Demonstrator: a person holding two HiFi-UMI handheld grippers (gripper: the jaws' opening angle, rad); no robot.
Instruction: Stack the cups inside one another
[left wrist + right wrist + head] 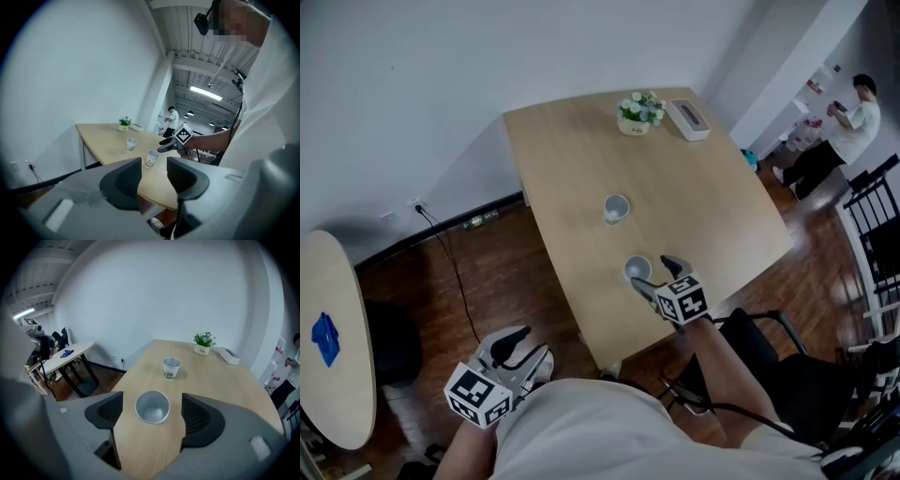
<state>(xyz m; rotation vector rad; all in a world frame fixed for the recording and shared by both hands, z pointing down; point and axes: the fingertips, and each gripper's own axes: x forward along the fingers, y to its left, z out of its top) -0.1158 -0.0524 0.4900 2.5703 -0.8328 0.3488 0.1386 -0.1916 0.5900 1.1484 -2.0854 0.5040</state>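
Two white paper cups stand upright on the wooden table (703, 197). The near cup (637, 270) (152, 406) (151, 158) sits close to the table's front edge. The far cup (616, 208) (171, 368) (131, 144) stands toward the middle. My right gripper (658, 274) (152, 411) is open, its jaws on either side of the near cup and not touching it. My left gripper (521, 346) (153, 176) hangs low beside the table over the floor, open and empty.
A small flower pot (637, 114) and a white box (688, 118) sit at the table's far end. A black chair (769, 356) stands to my right. A round side table (333, 337) is at left. A person (839, 131) stands far off at the right.
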